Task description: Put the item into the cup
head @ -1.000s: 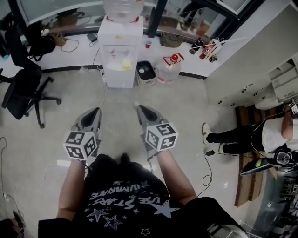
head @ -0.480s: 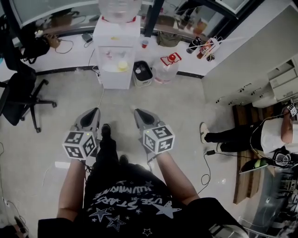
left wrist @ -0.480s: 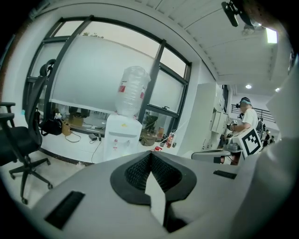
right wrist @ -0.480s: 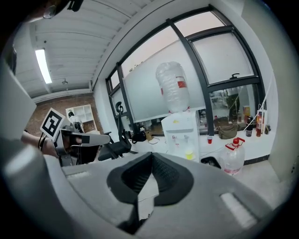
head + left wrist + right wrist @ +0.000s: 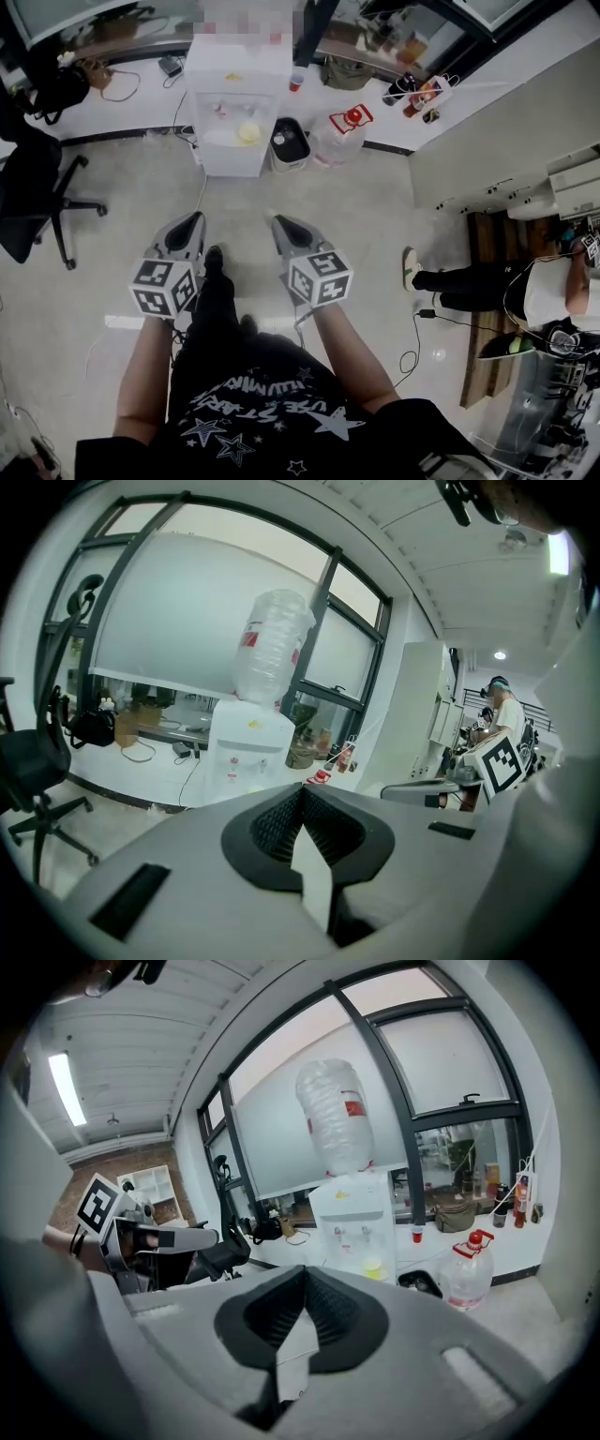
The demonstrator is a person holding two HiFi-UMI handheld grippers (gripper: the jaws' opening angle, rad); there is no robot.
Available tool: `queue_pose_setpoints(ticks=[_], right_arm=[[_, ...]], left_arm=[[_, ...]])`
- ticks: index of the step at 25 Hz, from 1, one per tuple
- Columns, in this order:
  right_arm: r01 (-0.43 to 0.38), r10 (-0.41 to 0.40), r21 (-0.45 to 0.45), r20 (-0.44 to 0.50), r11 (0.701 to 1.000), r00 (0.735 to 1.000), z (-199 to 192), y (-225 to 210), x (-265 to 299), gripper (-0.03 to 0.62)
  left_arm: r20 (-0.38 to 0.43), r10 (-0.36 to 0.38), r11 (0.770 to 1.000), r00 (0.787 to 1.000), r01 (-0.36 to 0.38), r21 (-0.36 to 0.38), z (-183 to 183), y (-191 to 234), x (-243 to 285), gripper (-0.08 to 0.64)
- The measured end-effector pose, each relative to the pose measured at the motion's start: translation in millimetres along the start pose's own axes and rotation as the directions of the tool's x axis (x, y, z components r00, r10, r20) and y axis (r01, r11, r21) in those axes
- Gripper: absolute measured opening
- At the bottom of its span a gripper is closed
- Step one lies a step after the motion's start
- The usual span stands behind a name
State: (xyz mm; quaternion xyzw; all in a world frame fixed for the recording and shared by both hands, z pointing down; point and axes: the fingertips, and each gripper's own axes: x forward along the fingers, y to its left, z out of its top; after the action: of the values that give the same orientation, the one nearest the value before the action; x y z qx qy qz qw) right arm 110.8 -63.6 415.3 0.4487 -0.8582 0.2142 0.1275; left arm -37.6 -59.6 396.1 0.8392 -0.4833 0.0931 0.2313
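I hold both grippers out over the floor, pointing at a white water dispenser (image 5: 236, 103). My left gripper (image 5: 193, 219) is shut with nothing between its jaws, and the left gripper view shows its tips (image 5: 302, 794) meeting. My right gripper (image 5: 276, 219) is shut and empty too, its tips (image 5: 302, 1275) closed together. A small red cup (image 5: 297, 84) stands on the white ledge behind the dispenser, also visible in the right gripper view (image 5: 416, 1235). Something yellow (image 5: 247, 133) sits in the dispenser's tap recess. Both grippers are far from the cup.
A black bin (image 5: 290, 142) and a clear water jug with a red cap (image 5: 342, 136) stand right of the dispenser. A black office chair (image 5: 28, 187) is at left. A person (image 5: 497, 281) sits at right by a wooden pallet (image 5: 487, 309). A cable (image 5: 412, 347) trails on the floor.
The view has shifted forward towards the dispenser, and a black shoe has stepped out between the grippers. Both grippers stay shut and level.
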Motion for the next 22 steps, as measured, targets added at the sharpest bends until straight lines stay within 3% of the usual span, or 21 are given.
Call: queue_pose_setpoints(ticks=[12, 22], right_arm=[[0.085, -0.084, 0.063, -0.018, 0.994, 0.996, 42, -73, 121, 0.002], [0.153, -0.147, 0.084, -0.076, 0.985, 0.986, 46, -111, 225, 0.002]], left_arm=[[-0.062, -0.018, 1.0, 0.998, 0.019, 0.006, 40, 94, 101, 0.003], [-0.137, -0.069, 0.997, 0.988, 0.065, -0.029, 38, 169, 185, 0.003]])
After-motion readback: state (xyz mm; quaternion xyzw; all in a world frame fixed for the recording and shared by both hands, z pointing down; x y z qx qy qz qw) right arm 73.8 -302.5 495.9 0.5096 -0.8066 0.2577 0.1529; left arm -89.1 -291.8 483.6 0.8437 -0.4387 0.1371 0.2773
